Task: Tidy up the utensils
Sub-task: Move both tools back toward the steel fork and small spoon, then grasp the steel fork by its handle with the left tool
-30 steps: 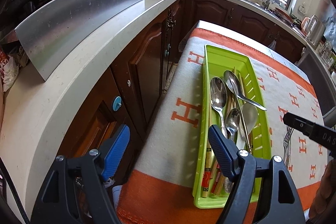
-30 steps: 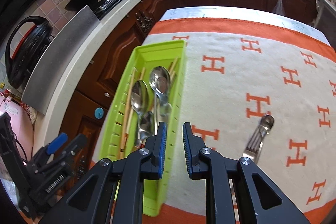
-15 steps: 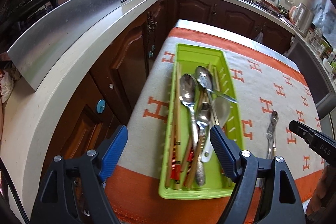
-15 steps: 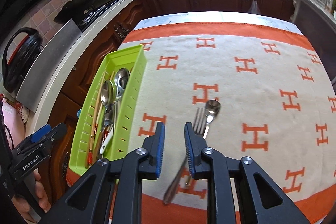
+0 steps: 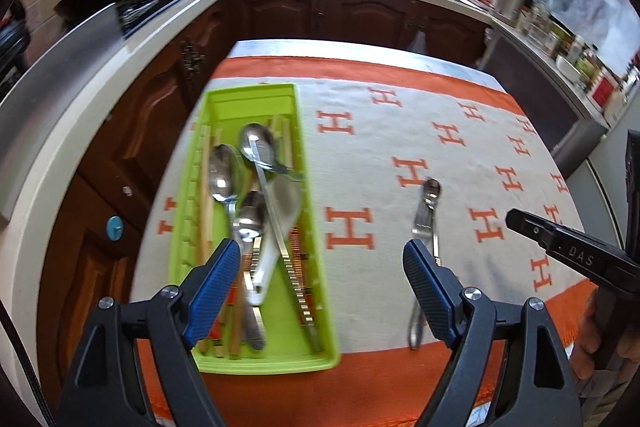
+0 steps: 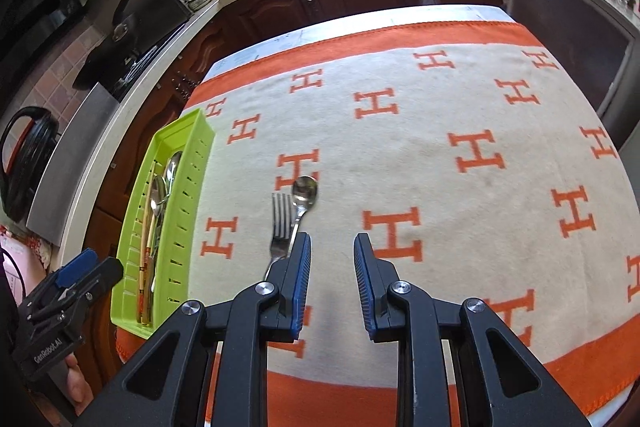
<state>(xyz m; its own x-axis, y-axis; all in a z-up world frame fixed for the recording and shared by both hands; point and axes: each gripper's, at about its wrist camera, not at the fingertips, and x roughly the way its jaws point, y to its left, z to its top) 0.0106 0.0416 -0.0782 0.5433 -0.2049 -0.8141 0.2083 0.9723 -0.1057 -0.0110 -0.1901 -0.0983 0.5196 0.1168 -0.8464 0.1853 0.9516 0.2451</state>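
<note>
Both grippers have swung away from the green tray (image 5: 256, 359) toward the fork (image 6: 281, 223) and spoon (image 6: 305, 191) lying just right of it on the blanket (image 6: 420, 163). The right gripper (image 6: 331, 281), fingers now parted wider and empty, hangs over their handles; the left gripper (image 5: 320, 293) stays wide open, holding nothing. Those two pieces look next for the tray.

Left gripper (image 5: 322, 281) wide open, blue-padded fingers (image 5: 214, 285) far apart, nothing between them. Right gripper (image 6: 332, 277) partly open, a narrow gap between its pads (image 6: 302, 277), empty. Bare fingers of the right hand (image 5: 592, 339) wrap that gripper's handle at frame edge, probably; view is poor there.
</note>
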